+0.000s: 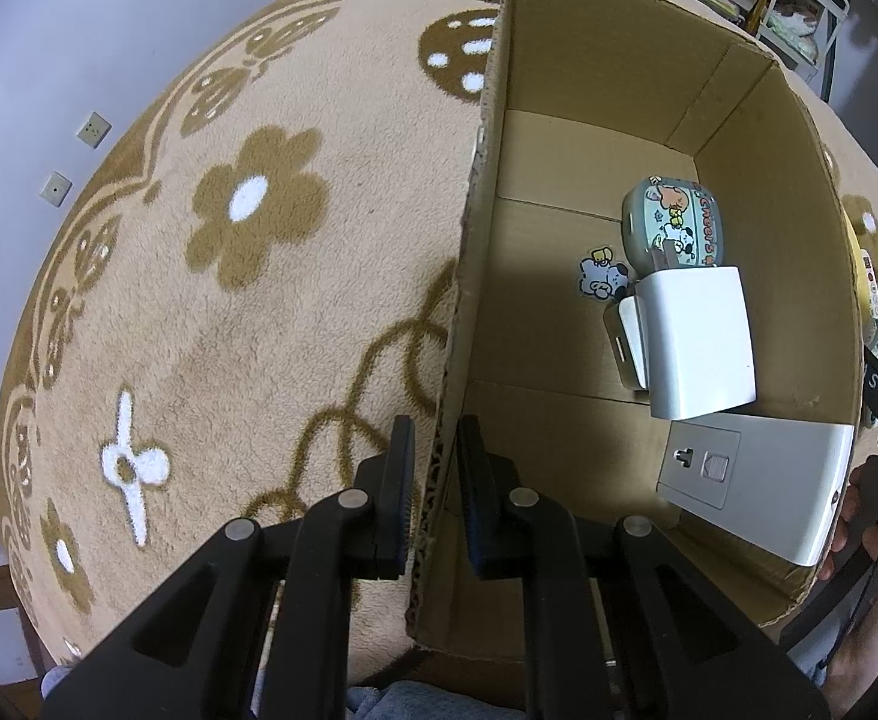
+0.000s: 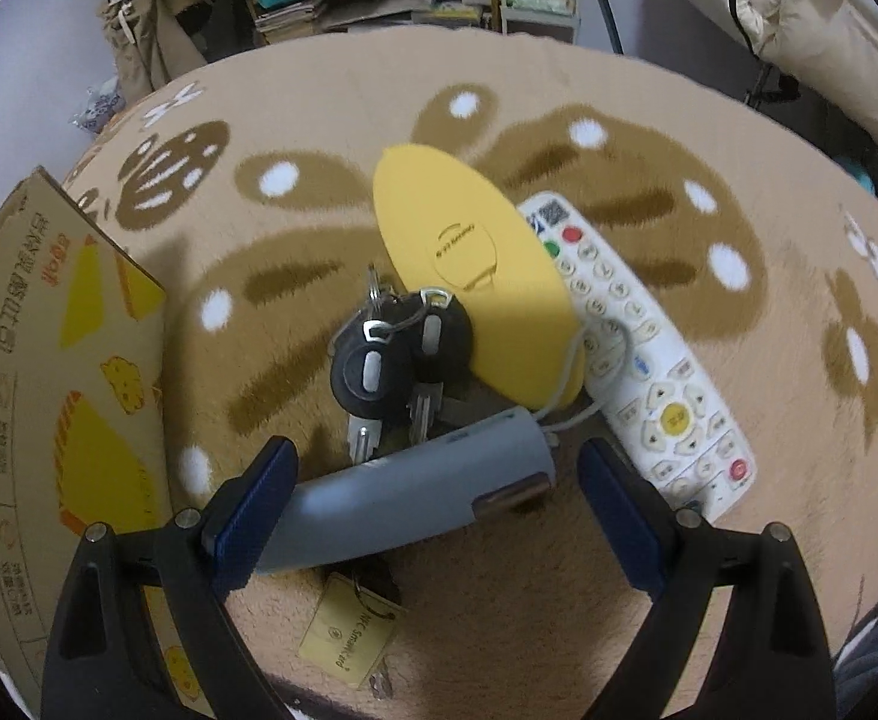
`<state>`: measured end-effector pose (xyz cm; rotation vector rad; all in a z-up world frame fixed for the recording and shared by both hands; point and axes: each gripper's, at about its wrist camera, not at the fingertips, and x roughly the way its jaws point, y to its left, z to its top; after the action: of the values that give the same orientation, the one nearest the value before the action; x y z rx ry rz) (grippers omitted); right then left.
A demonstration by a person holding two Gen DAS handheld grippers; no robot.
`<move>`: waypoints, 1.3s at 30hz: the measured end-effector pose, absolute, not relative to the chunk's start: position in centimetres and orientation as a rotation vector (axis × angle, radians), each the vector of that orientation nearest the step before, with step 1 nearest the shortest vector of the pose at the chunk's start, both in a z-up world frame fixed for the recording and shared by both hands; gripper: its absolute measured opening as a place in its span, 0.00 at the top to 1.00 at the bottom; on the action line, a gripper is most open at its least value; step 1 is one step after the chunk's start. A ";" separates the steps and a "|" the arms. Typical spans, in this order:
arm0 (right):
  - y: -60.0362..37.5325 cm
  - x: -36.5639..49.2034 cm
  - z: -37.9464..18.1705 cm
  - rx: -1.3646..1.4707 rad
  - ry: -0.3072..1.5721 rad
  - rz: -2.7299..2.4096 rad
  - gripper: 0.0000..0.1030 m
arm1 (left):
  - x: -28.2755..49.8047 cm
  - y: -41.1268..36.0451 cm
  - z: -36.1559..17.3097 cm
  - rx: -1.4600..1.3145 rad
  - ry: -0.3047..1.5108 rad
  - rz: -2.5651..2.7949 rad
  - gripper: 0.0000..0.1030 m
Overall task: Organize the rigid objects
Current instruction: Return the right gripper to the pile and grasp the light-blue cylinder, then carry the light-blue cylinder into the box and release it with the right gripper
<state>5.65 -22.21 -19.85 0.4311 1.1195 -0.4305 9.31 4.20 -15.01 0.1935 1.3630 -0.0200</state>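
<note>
Underneath, tan flowered rug [image 1: 210, 312]; left claw [image 1: 437, 456] clamped on cardboard box wall [image 1: 475, 240], right claw [image 2: 439, 468] apart.

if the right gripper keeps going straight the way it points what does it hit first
Most likely the grey case lying between the open right gripper's fingers, ahead of the keys; depth is hard to judge.
</note>
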 end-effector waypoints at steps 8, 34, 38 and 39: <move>-21.4 5.7 -20.6 0.397 1.162 -0.467 0.04 | 9.3 4.2 -14.9 0.197 1.362 -0.019 0.86; -21.8 4.2 -15.3 0.511 1.028 -0.226 0.71 | 9.3 4.4 -14.8 0.185 1.364 -0.020 0.86; -21.3 4.0 -13.0 0.487 0.965 -0.199 0.72 | 9.3 4.2 -14.9 0.186 1.360 -0.022 0.89; -21.1 3.9 -12.3 0.473 0.943 -0.191 0.72 | 9.3 4.2 -14.9 0.188 1.360 -0.022 0.89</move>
<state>3.95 -21.13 -12.29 0.4730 0.9425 -0.1907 9.33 4.18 -14.92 0.1884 1.3595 -0.0219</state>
